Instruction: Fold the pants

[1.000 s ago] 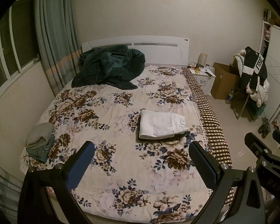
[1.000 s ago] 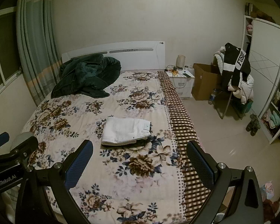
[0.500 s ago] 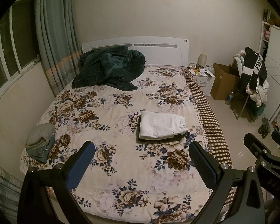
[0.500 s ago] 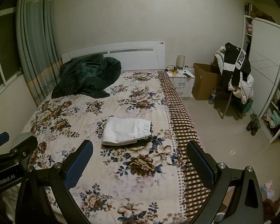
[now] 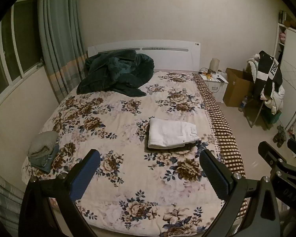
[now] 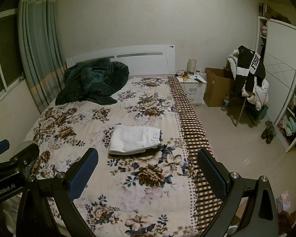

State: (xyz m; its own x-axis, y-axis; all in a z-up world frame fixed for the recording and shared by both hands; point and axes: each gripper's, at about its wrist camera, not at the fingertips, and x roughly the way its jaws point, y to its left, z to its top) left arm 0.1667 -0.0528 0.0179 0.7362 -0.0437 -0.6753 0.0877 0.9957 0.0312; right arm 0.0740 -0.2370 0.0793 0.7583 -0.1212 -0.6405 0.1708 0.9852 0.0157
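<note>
Almost nothing has moved since the earlier frames: your two views sit a shade differently, and the white folded pants [image 5: 171,133] lie exactly where they were, on the floral quilted bedspread [image 5: 112,177] toward its right side, near the brown checked border [image 5: 223,130].

Your left gripper [image 5: 148,173] hangs above the foot of the bed with its fingers wide apart and nothing between them. Your right gripper [image 6: 146,172] is the same, spread open and empty, well short of the pants. Each tool shows at the edge of the other's view, so you are holding them side by side.

The pants look like a neat rectangle, waistband end toward the checked border, resting on top of a dark garment [image 5: 168,148] whose edge peeks out along the near side. Judging from that, the fold seems finished, or close to it.

If you go back in, the risks are these:
- Pinching the near edge could catch the dark garment underneath as well, and lifting both would drag the stack apart.
- Gripping only the top layer of the white cloth would peel the fold open.
- Sliding the bundle across the soft bedspread could rumple it, since quilting gives and bunches.

The dark green blanket [image 5: 116,73] by the white headboard [image 5: 167,55] and the grey folded clothes [image 5: 43,150] at the left corner are well apart from your work and pose no trouble.
</note>
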